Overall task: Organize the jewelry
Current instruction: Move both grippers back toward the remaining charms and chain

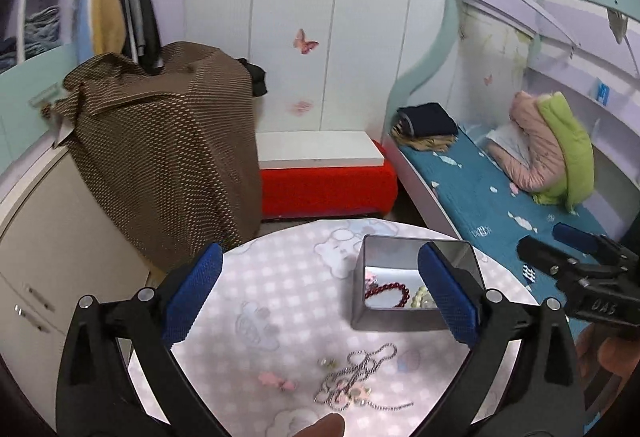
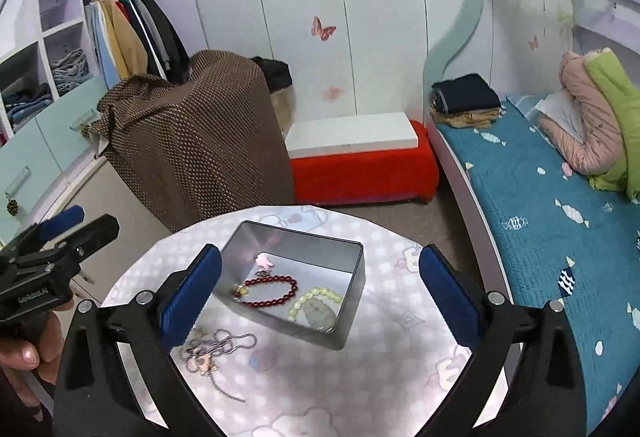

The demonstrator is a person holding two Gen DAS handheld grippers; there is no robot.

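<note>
Two pairs of blue-padded tongs hover over a round table with a pink checked cloth, both spread apart and empty. A tangled silver chain necklace lies near the table's front edge, directly below the left tongs, the nearer pair. The right tongs hang above the open grey metal box at the table's centre, holding a red bead bracelet and pale green bead bracelet.

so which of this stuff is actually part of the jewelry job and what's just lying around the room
Part of the job:
metal tin
red bead bracelet
pale green bead bracelet
silver chain
pink charm
small stud

Just lying about:
brown patterned cloth
red bench
folded clothes
pink and green jackets
</note>
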